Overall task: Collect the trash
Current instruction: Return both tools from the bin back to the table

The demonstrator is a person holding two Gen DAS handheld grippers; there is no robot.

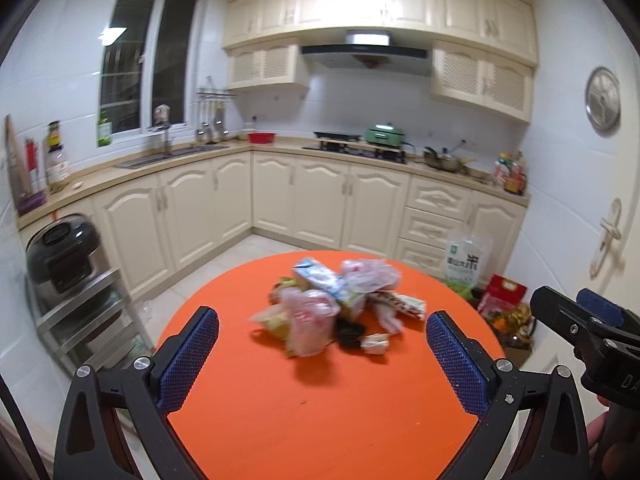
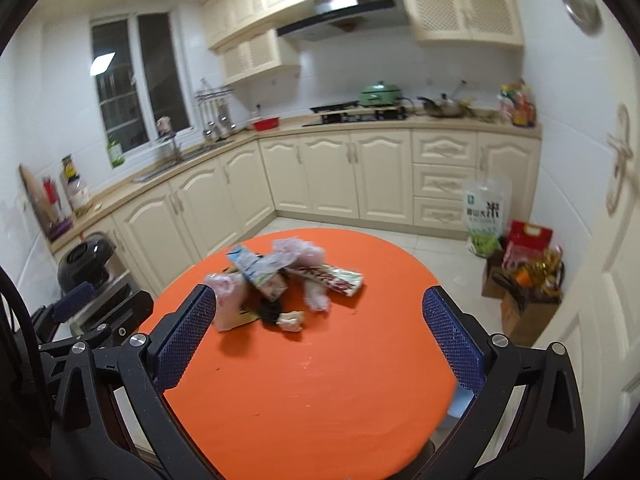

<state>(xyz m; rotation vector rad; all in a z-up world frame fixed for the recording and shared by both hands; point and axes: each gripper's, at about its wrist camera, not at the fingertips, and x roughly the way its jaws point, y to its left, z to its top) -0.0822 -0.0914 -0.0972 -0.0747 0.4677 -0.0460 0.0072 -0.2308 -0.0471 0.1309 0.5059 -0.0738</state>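
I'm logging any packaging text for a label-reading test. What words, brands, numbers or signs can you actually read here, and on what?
"米": large character on the rice bag standing on the floor by the drawers; its smaller characters are too blurred to read.
"DA": cut-off letters on the right gripper's body, seen from the left wrist view.
Wrappers in the trash pile on the orange table: print blurred, unreadable.
Counter bottles: labels unreadable.

Kitchen: cream L-shaped cabinets (image 1: 320, 196) below a beige counter (image 1: 100, 178); matching upper cabinets (image 1: 380, 4); range hood (image 1: 364, 54); dark double window (image 1: 146, 60); white tiled walls (image 1: 360, 100); pale tiled floor (image 1: 224, 268); round orange table (image 1: 320, 400).
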